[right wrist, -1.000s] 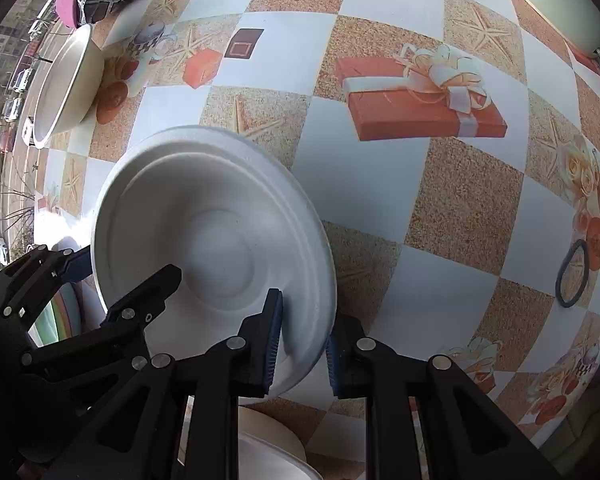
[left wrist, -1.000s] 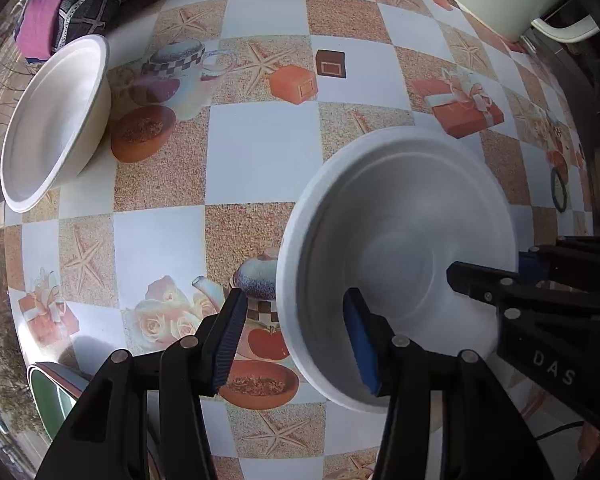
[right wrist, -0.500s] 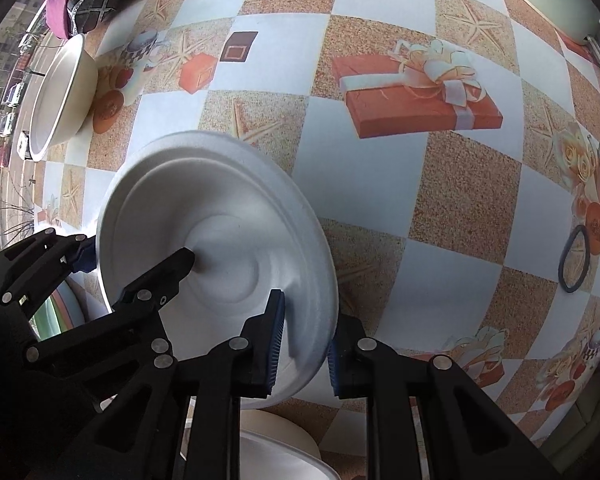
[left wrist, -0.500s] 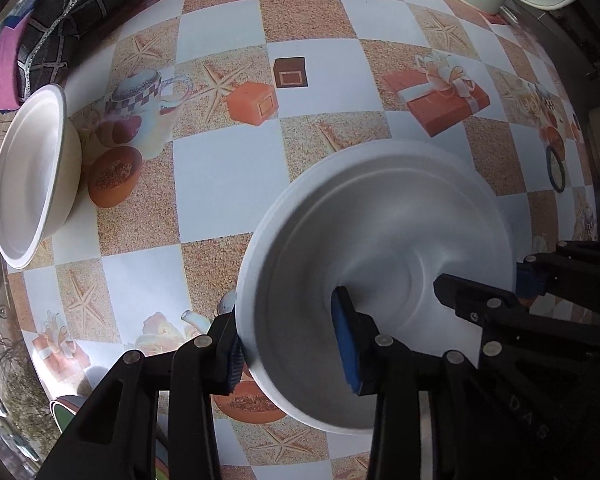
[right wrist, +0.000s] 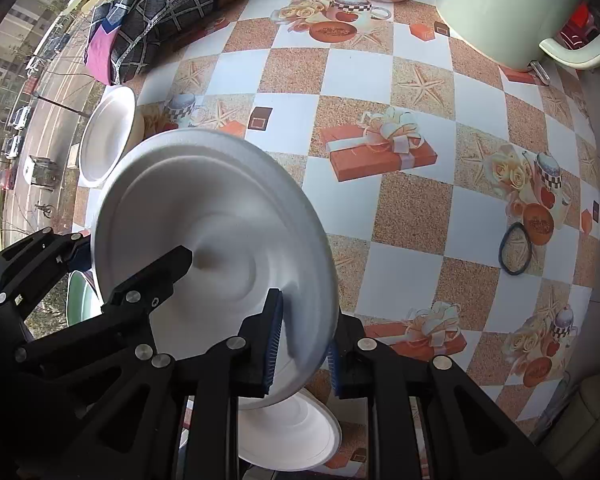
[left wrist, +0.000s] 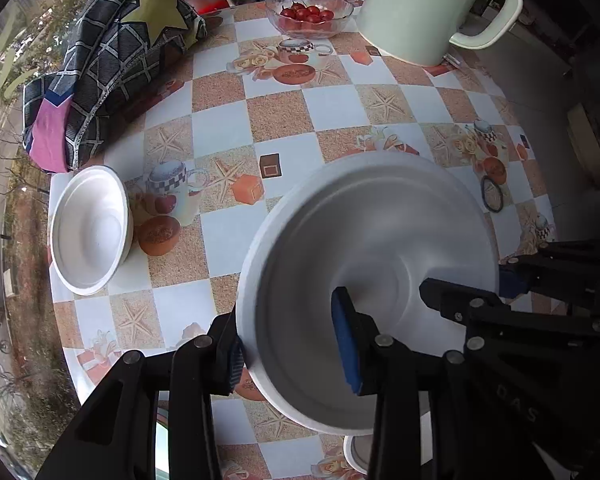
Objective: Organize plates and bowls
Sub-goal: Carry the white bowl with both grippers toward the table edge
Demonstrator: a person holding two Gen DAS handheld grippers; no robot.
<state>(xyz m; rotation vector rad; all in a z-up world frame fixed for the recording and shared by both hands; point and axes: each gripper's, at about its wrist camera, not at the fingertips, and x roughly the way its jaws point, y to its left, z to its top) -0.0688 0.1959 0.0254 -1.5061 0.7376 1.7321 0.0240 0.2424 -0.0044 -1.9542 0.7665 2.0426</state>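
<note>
Though blurred (perhaps by motion), the white plate (left wrist: 364,240) looks round, shallow-welled.

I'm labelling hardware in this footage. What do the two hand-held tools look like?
Both the left tool and the right tool are matte black, built from flat angular linkage bars joined by round silver rivets. Each finger ends in a ribbed blue pad. White letters "DAS" mark one bar. No sleeves or cables show.

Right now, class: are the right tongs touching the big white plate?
Touching. In the right wrist view, the right tongs clamp the plate rim between both blue pads.
</note>
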